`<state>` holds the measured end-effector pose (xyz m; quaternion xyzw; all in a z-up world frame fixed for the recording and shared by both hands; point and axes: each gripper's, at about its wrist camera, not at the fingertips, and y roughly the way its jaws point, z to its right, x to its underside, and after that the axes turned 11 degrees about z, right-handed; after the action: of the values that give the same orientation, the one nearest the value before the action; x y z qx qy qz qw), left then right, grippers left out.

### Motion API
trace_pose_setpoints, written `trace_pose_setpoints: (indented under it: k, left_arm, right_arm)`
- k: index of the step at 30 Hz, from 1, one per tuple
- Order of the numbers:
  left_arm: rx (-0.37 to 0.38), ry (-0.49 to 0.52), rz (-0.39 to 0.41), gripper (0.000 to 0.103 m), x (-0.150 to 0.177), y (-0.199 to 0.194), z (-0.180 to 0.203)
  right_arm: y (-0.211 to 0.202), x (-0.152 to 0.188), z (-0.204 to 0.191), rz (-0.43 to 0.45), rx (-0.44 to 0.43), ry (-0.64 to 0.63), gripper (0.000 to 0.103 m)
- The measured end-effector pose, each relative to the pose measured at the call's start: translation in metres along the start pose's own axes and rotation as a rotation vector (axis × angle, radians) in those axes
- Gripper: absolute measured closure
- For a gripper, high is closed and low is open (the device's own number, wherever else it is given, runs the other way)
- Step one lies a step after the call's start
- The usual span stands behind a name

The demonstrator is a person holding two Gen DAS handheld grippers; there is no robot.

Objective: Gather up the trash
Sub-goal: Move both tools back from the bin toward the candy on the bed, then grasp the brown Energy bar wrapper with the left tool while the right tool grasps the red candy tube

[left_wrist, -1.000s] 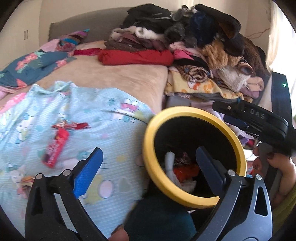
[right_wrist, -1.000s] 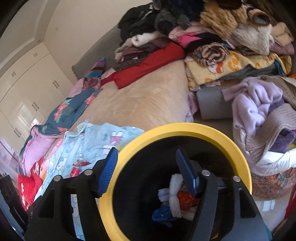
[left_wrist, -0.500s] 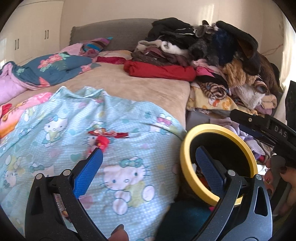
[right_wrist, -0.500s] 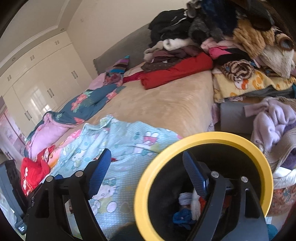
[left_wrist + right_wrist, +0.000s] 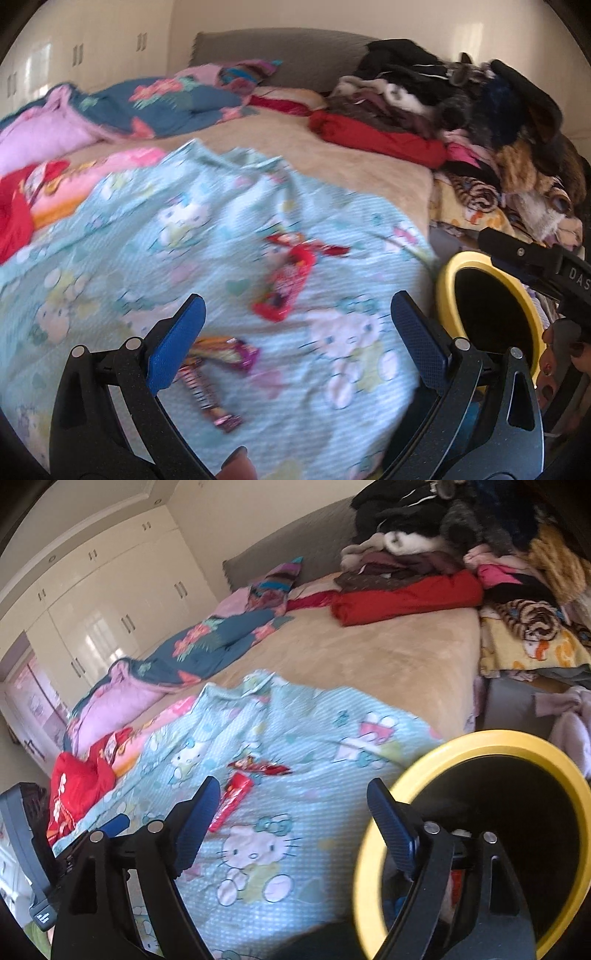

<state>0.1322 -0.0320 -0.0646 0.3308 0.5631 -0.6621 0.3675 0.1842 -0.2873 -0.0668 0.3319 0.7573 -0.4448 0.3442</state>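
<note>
We take the red wrapper (image 5: 284, 286) on the bed's blue cat blanket (image 5: 122, 236) as our landmark. It lies flat, its long side running up and away from our left gripper (image 5: 297, 339), straight ahead of those fingers. The left fingers are wide apart and hold nothing. Our right gripper (image 5: 291, 825) has just been opening and is empty too; the wrapper sits near its left finger. The yellow-rimmed bin (image 5: 476, 738) stands right of the wrapper. The left hand looks nearer, though the view is blurry.

Open left gripper (image 5: 295, 314) hovers over red wrappers (image 5: 284, 288) on a cartoon-print blanket (image 5: 110, 258), yellow-rimmed bin (image 5: 448, 273) at right.
</note>
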Motion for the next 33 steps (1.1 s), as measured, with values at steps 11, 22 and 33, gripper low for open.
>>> trace_pose_setpoints:
  k: [11, 22, 33]
  left_arm:
    - [-0.058, -0.084, -0.096, 0.011, 0.033, 0.001, -0.062]
    - [-0.004, -0.133, -0.231, 0.053, 0.064, 0.020, -0.069]
    - [0.025, -0.196, -0.242, 0.086, 0.065, 0.021, -0.084]
  right_arm:
    - [0.066, 0.019, -0.047, -0.121, -0.031, -0.068, 0.024]
    - [0.133, 0.049, -0.086, -0.243, -0.035, -0.055, 0.024]
    - [0.169, 0.072, -0.085, -0.294, -0.016, -0.029, 0.056]
